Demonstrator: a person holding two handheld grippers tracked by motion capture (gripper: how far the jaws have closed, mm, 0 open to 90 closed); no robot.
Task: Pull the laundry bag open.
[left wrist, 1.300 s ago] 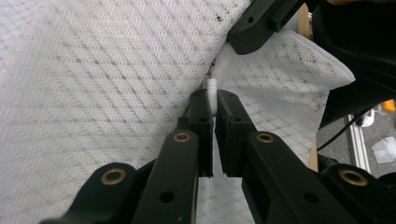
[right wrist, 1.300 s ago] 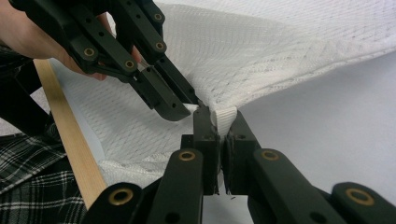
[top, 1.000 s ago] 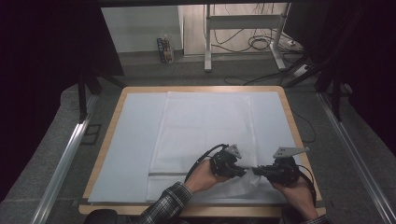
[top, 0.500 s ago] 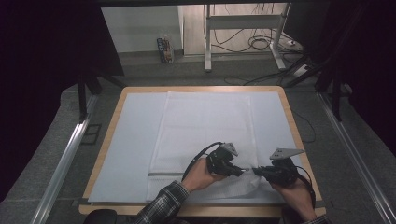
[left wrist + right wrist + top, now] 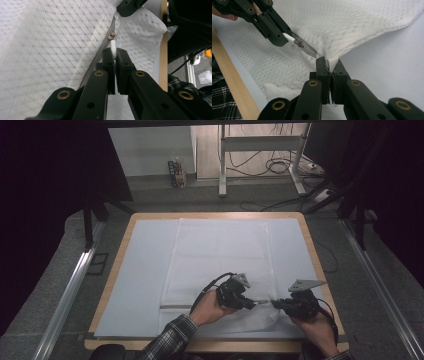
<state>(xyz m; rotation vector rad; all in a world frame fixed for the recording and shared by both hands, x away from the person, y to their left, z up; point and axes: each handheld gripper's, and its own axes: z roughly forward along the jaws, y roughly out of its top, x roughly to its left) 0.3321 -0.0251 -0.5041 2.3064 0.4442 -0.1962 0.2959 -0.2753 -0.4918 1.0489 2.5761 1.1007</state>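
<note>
A white mesh zip bag (image 5: pixel 220 255) lies flat on the pale mat, and its near right corner is lifted. My left gripper (image 5: pixel 114 53) is shut on the white pull tab (image 5: pixel 113 46) of the zipper slider (image 5: pixel 111 36). The grey zipper (image 5: pixel 98 63) runs back under its jaws. My right gripper (image 5: pixel 331 63) is shut on the bag's white fabric end (image 5: pixel 333 62) beside the zipper's end. In the high view the left gripper (image 5: pixel 254 303) and right gripper (image 5: pixel 276 304) face each other tip to tip, a short gap apart, near the table's front edge.
The wooden table rim (image 5: pixel 320 270) frames the mat (image 5: pixel 145 270). The front edge (image 5: pixel 234 87) is close beside the right gripper. A plaid sleeve (image 5: pixel 167 342) comes in from below. Metal rails (image 5: pixel 70 285) flank the table, and cables and a stand's legs (image 5: pixel 260 165) are on the floor behind.
The left gripper has shifted slightly to the left, away from the right gripper, still shut on the pull tab. The right hand has stayed in place.
</note>
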